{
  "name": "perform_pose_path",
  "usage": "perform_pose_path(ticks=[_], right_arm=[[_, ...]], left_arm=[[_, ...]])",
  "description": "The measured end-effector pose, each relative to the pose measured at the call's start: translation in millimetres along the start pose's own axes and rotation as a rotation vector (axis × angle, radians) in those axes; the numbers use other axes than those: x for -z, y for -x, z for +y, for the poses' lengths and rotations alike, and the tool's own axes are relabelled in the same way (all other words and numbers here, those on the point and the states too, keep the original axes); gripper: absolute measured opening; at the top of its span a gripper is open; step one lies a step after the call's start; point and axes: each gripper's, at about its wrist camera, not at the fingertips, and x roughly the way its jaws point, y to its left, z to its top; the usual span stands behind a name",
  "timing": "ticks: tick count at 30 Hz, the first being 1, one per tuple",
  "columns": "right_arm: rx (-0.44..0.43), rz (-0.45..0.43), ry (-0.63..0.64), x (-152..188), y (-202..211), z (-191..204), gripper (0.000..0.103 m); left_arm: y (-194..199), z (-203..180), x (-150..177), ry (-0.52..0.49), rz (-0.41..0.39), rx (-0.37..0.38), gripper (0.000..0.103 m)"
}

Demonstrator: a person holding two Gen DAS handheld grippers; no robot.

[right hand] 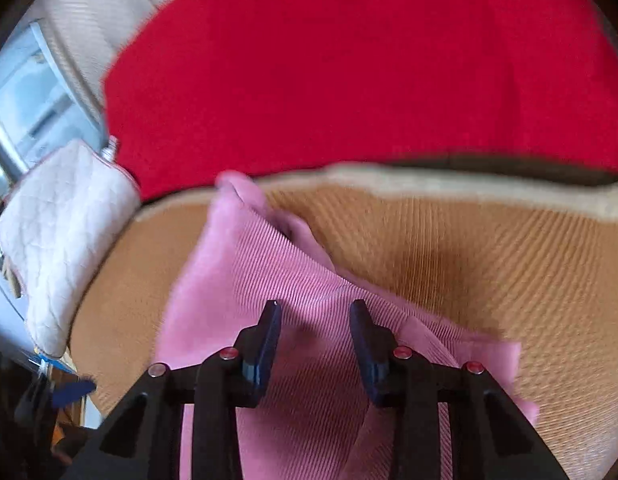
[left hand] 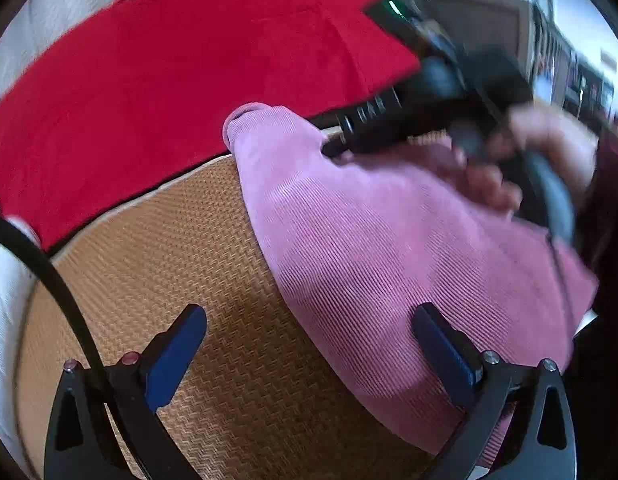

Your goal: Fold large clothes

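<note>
A pink ribbed garment [left hand: 369, 240] lies bunched on a tan woven mat [left hand: 169, 260]. My left gripper [left hand: 309, 312] stands wide open low over the garment's left edge, with one finger over the mat, the other over the cloth and nothing pinched. A hand [left hand: 549, 148] holds my right gripper [left hand: 333, 148], blurred, with its tips down on the garment's far part. In the right wrist view the right gripper [right hand: 315, 306] has its jaws partly apart. The pink garment [right hand: 237, 280] shows through the gap, and neither pad visibly presses on it.
A large red cloth [left hand: 189, 80] [right hand: 349, 60] lies beyond the mat's pale far edge [right hand: 429, 184]. A white quilted cushion [right hand: 61, 220] sits at the mat's left end. A black cable [left hand: 49, 264] crosses the left wrist view. Shelving and a window show in the background.
</note>
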Motion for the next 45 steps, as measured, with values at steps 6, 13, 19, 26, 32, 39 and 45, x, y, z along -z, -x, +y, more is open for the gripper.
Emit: perform_pose_path(ticks=[6, 13, 19, 26, 32, 39, 45], right_arm=[[-0.080, -0.115, -0.030, 10, 46, -2, 0.050], [-0.144, -0.154, -0.048, 53, 98, -11, 0.051], [-0.143, -0.006, -0.113, 84, 69, -19, 0.051], [-0.159, -0.176, -0.232, 92, 116, -55, 0.077], [-0.197, -0.114, -0.378, 102, 108, -100, 0.077], [-0.242, -0.017, -0.376, 117, 93, -109, 0.077], [-0.311, 0.037, -0.396, 126, 76, -114, 0.077]], left_arm=[[17, 14, -6, 0.004, -0.046, -0.010, 0.103], [24, 28, 0, 0.015, -0.057, -0.011, 0.103], [18, 10, -1, -0.052, -0.028, -0.047, 0.103], [21, 46, -7, 0.097, -0.020, -0.002, 0.103], [19, 63, -12, 0.179, -0.022, -0.009, 0.103], [19, 54, -14, 0.157, -0.021, -0.025, 0.103], [16, 50, -18, 0.138, -0.023, -0.029, 0.103]])
